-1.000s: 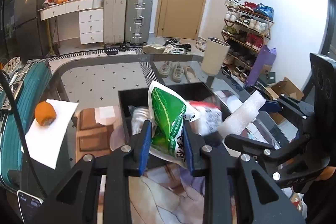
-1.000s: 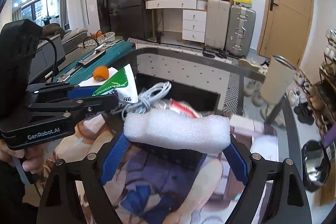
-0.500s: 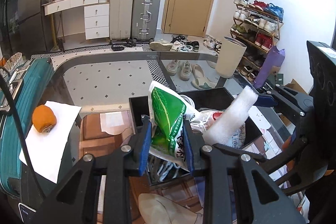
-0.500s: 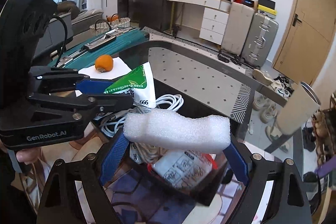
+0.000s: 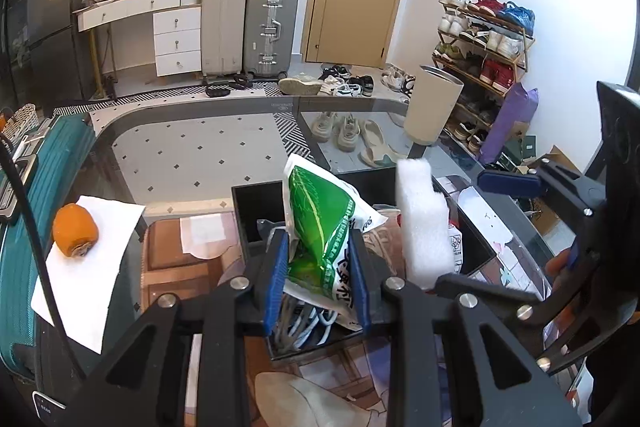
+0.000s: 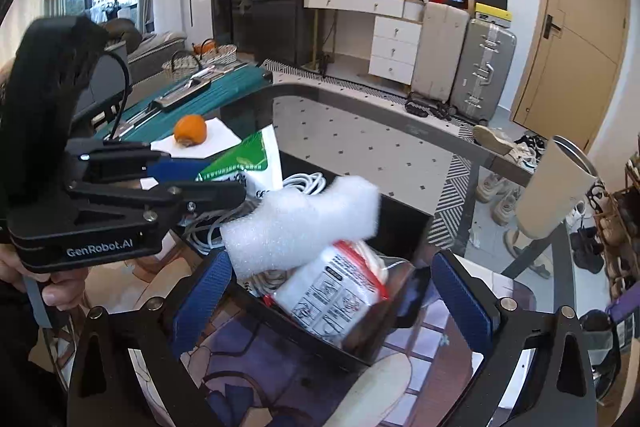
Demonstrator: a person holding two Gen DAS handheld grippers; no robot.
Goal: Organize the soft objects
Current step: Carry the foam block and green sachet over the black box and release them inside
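Note:
My left gripper (image 5: pixel 318 277) is shut on a green-and-white plastic bag (image 5: pixel 320 227) and holds it over the black box (image 5: pixel 252 205). It also shows in the right wrist view (image 6: pixel 236 169). My right gripper (image 6: pixel 332 295) is open wide. A white foam block (image 6: pixel 300 223) is free of its pads and tilts down into the black box (image 6: pixel 404 227), resting on a red-and-white packet (image 6: pixel 336 291) and white cables (image 6: pixel 304 183). In the left wrist view the foam block (image 5: pixel 422 223) stands up in the box.
An orange fruit (image 5: pixel 75 231) lies on white paper (image 5: pixel 84 279) to the left, beside a teal suitcase (image 5: pixel 16 227). The box stands on a glass table (image 5: pixel 192 131) over a printed mat (image 6: pixel 248 347). A cream bin (image 5: pixel 432 105) stands beyond the far edge.
My right gripper opened and let go of the foam block, which dropped and tilted into the box. Both grippers moved over the box; the left still grips the bag.

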